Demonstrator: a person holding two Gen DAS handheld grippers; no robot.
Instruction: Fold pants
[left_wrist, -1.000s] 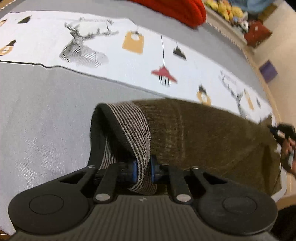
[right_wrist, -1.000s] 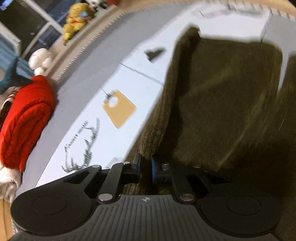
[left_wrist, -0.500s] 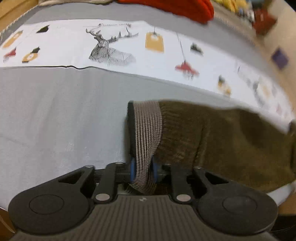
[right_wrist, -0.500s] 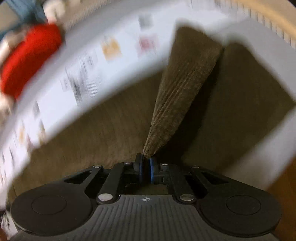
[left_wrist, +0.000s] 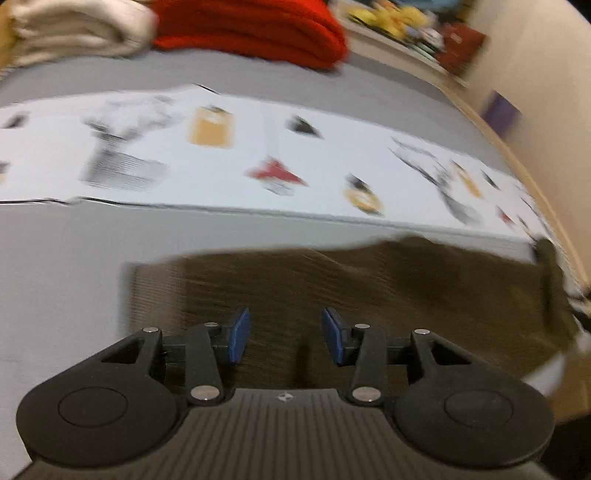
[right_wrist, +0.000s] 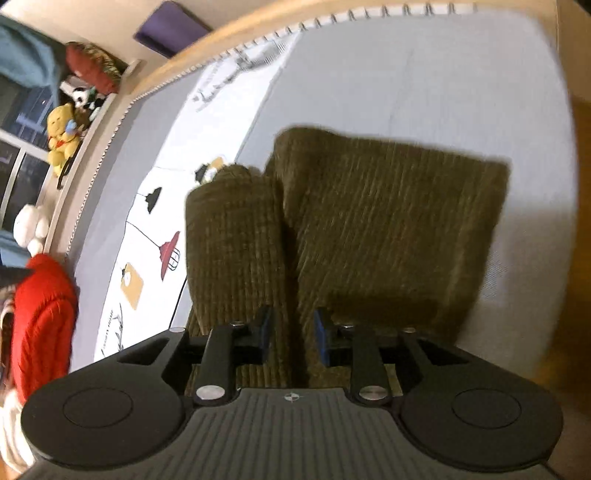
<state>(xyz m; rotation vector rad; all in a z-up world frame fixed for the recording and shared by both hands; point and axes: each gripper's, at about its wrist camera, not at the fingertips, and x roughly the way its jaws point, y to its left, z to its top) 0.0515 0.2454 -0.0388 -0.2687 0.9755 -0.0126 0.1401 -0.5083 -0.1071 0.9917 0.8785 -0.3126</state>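
Observation:
The olive-brown corduroy pants (left_wrist: 351, 280) lie flat on the grey bed cover, their striped waistband (left_wrist: 151, 291) at the left end. My left gripper (left_wrist: 286, 339) is open and empty just above the cloth near the waistband. In the right wrist view the pants (right_wrist: 388, 221) lie folded, with one narrower part (right_wrist: 232, 240) beside a wider folded part. My right gripper (right_wrist: 290, 336) is open and empty, hovering over the near edge of the cloth.
A white printed sheet (left_wrist: 221, 155) with lamp and deer drawings runs across the bed behind the pants. Folded red (left_wrist: 251, 29) and cream (left_wrist: 74, 26) knitwear lie at the far side. Plush toys (right_wrist: 62, 133) sit on a shelf past the bed edge.
Both grippers have opened and let go of the pants. The waistband, held up before, now lies flat. The leg end held by my right gripper has dropped onto the folded cloth.

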